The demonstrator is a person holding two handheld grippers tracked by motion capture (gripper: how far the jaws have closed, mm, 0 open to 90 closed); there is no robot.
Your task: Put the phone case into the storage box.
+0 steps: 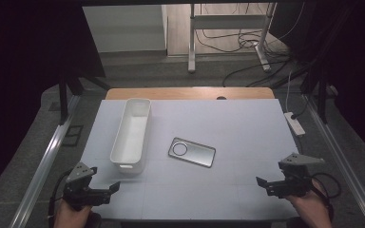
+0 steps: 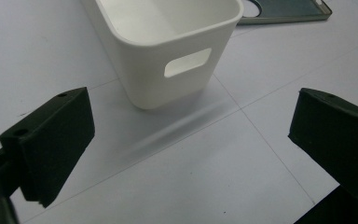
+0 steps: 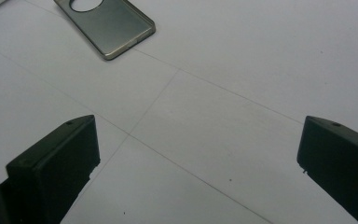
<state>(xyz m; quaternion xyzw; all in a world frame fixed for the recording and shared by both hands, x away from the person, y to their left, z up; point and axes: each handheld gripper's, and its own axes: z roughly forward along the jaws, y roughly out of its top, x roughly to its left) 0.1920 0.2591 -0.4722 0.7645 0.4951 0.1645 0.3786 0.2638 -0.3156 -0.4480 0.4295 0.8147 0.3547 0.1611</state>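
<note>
Overhead, from the high view, a flat grey metallic phone case with a round camera cut-out (image 1: 192, 152) lies near the middle of the white desk (image 1: 237, 128), its long axis running from upper left to lower right. Just to its left, apart from it, stands a long white plastic bin with handle slots (image 1: 131, 133), its long axis pointing away from the person. The bin looks empty. The left tool (image 1: 108, 188) hovers at the near left corner of the desk, close to the bin's near end, and the right tool (image 1: 262, 183) hovers at the near right, well apart from the case. The case lies up and to the left of the right tool and up and to the right of the left one; I judge the left tool slightly nearer to it, though the bin's corner stands beside that path.

Next, in the left gripper view, the jaws stand wide apart with nothing between them. The bin's near end (image 2: 168, 51) with its slot is straight ahead, and an edge of the case (image 2: 284, 11) peeks out past the bin at the upper right.

Lastly, in the right gripper view, the jaws are also spread wide and empty over bare desk. The case (image 3: 105, 25) lies ahead to the upper left, one corner turned toward the tool
</note>
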